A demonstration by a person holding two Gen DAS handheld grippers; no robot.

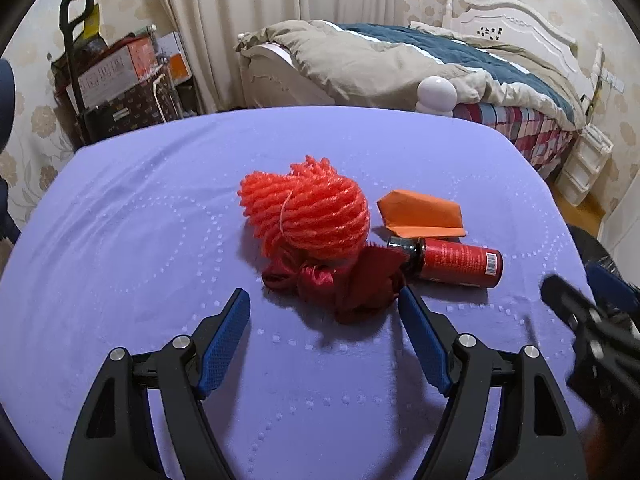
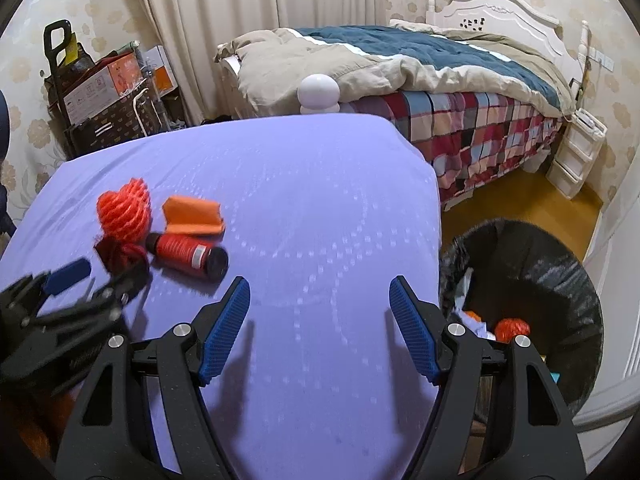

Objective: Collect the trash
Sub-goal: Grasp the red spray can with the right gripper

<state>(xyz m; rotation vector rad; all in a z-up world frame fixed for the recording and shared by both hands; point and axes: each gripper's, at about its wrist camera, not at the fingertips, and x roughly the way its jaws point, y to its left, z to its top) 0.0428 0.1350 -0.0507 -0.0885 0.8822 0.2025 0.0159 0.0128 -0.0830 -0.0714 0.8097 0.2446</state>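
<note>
Where floor meets bed, black-lined bin (image 2: 560,264), orange mesh ball (image 2: 512,329), paper scraps (image 2: 476,322) inside.

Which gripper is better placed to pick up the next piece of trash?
Left. The left gripper is open right in front of the dark red cloth and foam net. The right gripper is open over bare purple tabletop, nearer the bin.

the purple desk (image 2: 320,200) lies bare across its middle, right and far parts, giving open passage toward the black-lined trash bin (image 2: 560,280) just off its right edge. on the left, the orange net ball (image 2: 124,216), orange paper (image 2: 194,216), red bottle (image 2: 188,254) and dark red cloth (image 1: 344,288) crowd together touching, blocking that side.
</note>
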